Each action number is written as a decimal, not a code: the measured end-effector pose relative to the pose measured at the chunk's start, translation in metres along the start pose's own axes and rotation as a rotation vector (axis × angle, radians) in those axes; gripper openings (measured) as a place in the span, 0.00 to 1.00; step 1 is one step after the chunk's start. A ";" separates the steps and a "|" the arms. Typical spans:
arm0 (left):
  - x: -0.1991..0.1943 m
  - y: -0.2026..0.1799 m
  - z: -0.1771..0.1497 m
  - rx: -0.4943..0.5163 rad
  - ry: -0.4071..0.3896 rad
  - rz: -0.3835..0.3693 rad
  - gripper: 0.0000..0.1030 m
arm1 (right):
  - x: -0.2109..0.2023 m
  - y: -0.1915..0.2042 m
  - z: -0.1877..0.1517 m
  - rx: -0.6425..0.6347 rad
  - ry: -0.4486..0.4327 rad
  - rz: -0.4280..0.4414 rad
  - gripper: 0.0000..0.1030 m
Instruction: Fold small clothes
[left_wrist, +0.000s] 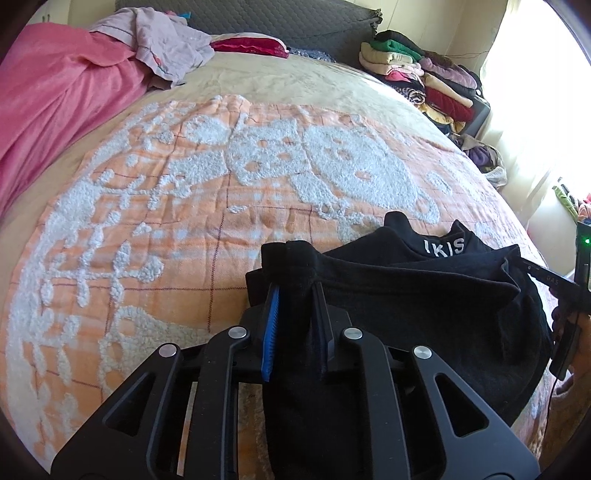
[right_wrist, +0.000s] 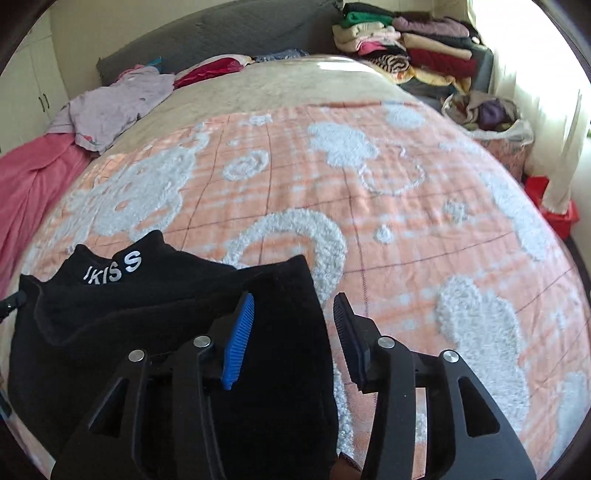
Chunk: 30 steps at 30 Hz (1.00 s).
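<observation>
A small black garment (left_wrist: 424, 295) with white letters on its neckband lies bunched on the orange and white bedspread (left_wrist: 184, 221), near the front edge of the bed. My left gripper (left_wrist: 295, 291) is shut on a fold at its left edge, and the cloth stands pinched up between the blue pad and the black pad. In the right wrist view the same garment (right_wrist: 147, 314) spreads to the left. My right gripper (right_wrist: 294, 297) stands open over its right edge; the cloth lies beside the blue pad and stops short of the black finger. Part of the right gripper (left_wrist: 569, 288) shows at the garment's far side.
A tall stack of folded clothes (right_wrist: 406, 48) stands at the far right corner of the bed, with a bag of loose clothes (right_wrist: 487, 114) and a red box (right_wrist: 554, 206) beside it. A pink blanket (left_wrist: 55, 103) and a lilac garment (left_wrist: 162, 44) lie at the far left.
</observation>
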<state>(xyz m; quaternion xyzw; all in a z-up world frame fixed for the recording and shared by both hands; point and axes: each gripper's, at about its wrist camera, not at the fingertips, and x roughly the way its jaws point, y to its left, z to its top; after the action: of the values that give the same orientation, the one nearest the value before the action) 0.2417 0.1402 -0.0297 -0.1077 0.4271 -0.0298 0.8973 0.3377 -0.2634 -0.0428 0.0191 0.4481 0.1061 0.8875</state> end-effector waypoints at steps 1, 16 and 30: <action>0.000 0.000 0.000 0.001 -0.004 -0.002 0.10 | 0.001 0.001 0.000 -0.001 -0.008 0.007 0.45; -0.026 0.028 0.009 -0.103 -0.085 -0.045 0.03 | -0.005 -0.044 0.009 0.280 -0.063 0.140 0.08; -0.019 0.012 -0.004 -0.013 -0.035 0.087 0.21 | -0.037 -0.026 -0.014 0.116 -0.122 -0.013 0.45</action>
<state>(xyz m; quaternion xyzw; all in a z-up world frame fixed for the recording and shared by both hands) 0.2260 0.1536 -0.0203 -0.0954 0.4158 0.0140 0.9043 0.3093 -0.2969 -0.0256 0.0741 0.3988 0.0727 0.9111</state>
